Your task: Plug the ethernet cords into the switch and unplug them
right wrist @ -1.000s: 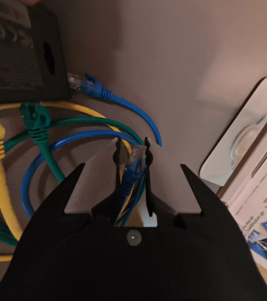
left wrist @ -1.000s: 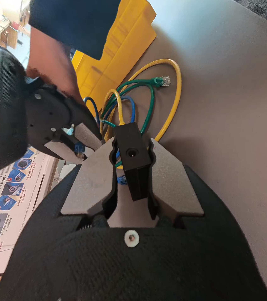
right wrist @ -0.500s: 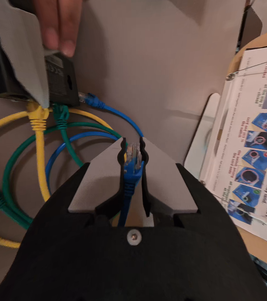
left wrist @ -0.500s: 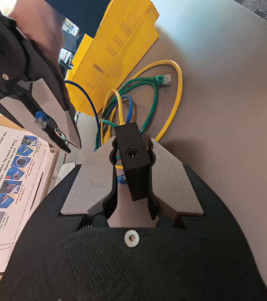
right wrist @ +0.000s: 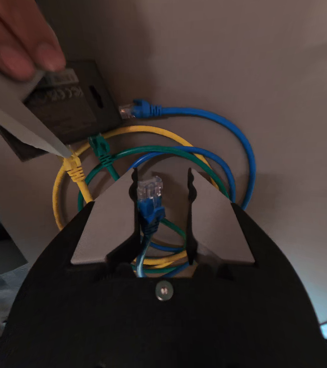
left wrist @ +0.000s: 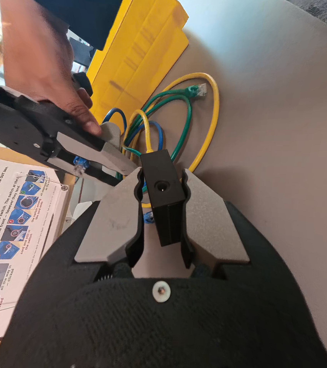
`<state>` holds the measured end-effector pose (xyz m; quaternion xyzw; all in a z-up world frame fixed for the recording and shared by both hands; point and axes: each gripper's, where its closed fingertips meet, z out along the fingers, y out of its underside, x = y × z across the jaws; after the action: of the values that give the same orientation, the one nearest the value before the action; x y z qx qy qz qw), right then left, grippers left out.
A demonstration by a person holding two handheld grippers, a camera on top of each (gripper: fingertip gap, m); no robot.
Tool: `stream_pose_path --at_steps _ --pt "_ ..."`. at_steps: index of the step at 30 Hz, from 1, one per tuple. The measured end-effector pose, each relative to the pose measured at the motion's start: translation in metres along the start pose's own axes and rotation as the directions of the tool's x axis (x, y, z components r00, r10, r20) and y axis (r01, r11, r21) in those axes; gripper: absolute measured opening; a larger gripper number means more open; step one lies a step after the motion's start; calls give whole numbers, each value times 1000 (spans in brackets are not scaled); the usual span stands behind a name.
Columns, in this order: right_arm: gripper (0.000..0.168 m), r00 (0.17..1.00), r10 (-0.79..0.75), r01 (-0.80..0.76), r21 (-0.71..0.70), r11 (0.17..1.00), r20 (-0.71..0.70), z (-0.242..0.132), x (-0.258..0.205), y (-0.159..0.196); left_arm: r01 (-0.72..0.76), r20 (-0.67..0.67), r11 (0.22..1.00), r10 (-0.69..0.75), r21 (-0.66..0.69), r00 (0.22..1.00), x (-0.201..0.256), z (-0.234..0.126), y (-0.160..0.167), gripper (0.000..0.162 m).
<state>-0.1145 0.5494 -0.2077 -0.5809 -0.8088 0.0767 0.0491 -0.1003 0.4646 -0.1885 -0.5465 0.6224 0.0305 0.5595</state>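
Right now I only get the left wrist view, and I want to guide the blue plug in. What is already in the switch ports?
Observer: The green plug is seated in the switch. The yellow plug sits beside it, with its tip hidden behind a finger of the left tool.
Operator: Is the blue cord's other end free?
Observer: Yes. The loose blue plug lies on the table at the switch's corner and is not inserted.
Operator: How firm is the grip?
Observer: It is loose. The held blue plug leans on one finger of the right tool, and there is a gap on its other side.
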Motion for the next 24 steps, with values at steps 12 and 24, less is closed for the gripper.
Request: stream_pose_path --at_steps 12,24 --pt "31 988 138 -133 -63 989 73 6 -17 10 -12 -5 1000 12 -2 1000 1 0 -1 36" --pt "7 979 181 -173 -85 981 95 10 -22 11 -38 -4 999 38 -4 999 3 0 -2 36"
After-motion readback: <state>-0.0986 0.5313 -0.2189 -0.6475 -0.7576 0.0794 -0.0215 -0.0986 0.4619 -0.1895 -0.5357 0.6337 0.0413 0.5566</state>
